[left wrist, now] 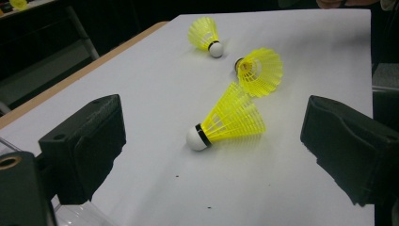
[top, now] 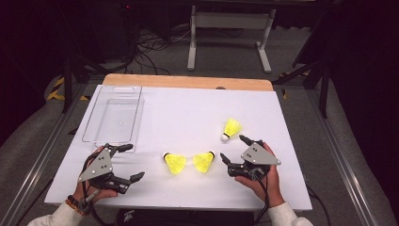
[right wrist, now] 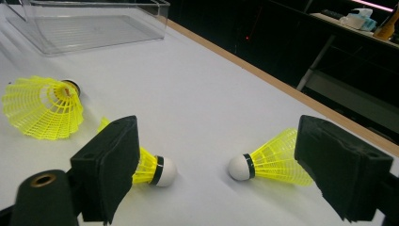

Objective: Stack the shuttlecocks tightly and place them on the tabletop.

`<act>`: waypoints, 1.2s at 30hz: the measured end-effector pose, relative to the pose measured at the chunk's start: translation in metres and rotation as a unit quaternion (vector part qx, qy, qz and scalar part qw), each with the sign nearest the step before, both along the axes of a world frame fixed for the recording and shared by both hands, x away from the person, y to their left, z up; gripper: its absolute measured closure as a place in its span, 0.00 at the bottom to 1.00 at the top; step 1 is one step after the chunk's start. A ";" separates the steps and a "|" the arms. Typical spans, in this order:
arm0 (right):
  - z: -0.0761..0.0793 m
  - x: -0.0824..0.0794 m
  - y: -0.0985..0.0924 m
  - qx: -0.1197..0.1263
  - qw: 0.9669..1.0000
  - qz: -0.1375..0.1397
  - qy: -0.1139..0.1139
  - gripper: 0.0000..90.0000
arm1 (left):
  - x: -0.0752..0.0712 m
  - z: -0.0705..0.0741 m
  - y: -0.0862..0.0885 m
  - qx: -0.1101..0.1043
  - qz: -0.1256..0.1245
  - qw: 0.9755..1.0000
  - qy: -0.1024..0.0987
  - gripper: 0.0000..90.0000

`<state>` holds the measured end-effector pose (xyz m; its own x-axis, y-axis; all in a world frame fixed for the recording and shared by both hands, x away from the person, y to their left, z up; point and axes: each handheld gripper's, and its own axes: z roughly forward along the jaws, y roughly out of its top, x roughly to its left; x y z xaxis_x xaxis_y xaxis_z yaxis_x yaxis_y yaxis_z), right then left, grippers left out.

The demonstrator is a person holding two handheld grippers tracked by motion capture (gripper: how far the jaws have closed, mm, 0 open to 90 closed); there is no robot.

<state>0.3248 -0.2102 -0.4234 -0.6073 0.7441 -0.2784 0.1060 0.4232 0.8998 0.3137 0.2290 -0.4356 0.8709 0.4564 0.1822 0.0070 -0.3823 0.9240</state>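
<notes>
Three yellow shuttlecocks (top: 203, 162), one clear tray (top: 114, 117)

no readable text, labels or signs

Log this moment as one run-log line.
left tongs: open, empty | right tongs: open, empty | three shuttlecocks: on table | clear tray: empty

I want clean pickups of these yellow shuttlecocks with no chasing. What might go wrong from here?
The shuttlecocks lie on their sides on the smooth table, so a jaw's nudge may roll one away. The middle shuttlecock and left shuttlecock lie close together; grabbing one may knock the other. The right gripper, open, sits between two shuttlecocks and could clip the far shuttlecock.
</notes>
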 end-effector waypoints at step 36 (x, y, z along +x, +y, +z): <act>-0.007 0.010 0.014 -0.010 0.996 0.049 0.067 0.20 | 0.048 -0.005 -0.055 0.189 -0.097 0.975 0.061 0.21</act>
<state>0.3346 -0.1966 -0.4309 -0.7102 0.6739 -0.2035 0.1817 0.4548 0.8719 0.3617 0.1742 -0.4401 0.9598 0.2024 0.1944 0.0030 -0.7001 0.7141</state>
